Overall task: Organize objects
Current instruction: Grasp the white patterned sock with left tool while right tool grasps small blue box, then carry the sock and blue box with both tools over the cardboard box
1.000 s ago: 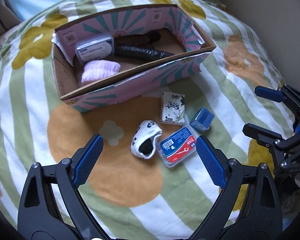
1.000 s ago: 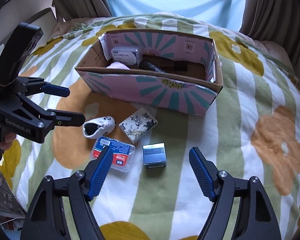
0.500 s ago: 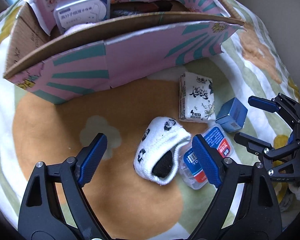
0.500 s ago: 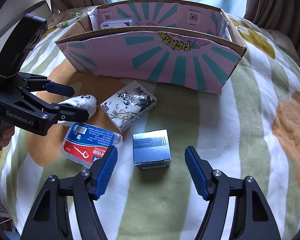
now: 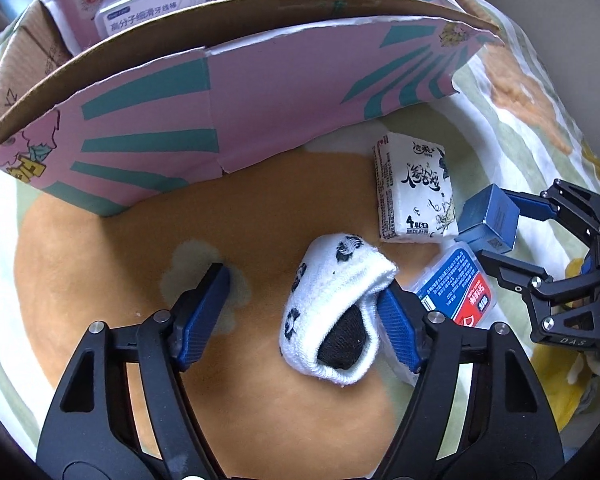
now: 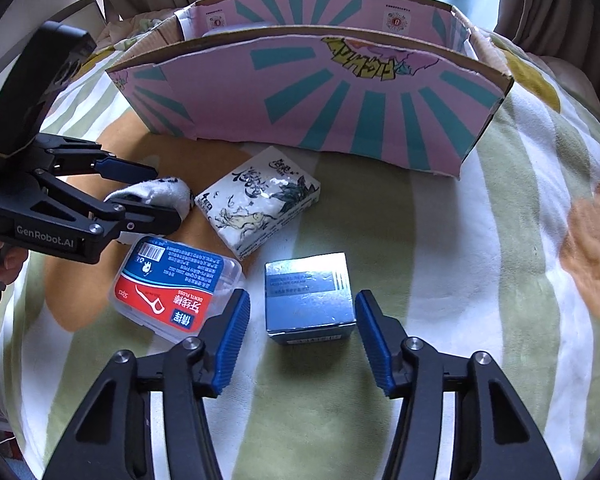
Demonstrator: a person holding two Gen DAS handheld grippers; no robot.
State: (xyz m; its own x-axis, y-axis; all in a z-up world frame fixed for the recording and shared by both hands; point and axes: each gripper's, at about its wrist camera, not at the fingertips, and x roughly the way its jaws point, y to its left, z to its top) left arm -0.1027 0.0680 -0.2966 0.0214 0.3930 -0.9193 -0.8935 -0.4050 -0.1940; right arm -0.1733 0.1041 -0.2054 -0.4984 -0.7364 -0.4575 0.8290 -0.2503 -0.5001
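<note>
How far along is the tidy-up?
Done: a floss case sits in the pink box. In hand: nothing gripped; left tool closing around the sock, right tool closing around the blue box. Left: tissue pack, red floss case.

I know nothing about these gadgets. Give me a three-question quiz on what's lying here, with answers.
1. True or false: the rolled white sock already lies inside the pink box.
2. Which thing sits between the fingers of the right gripper? A) tissue pack B) small blue box C) floss case
3. Fill in: the floss case has a red and ____ label.

Key:
1. False; it lies on the blanket, between the left gripper fingers.
2. B, the small blue box; the pads are not pressing it yet.
3. Blue.
</note>
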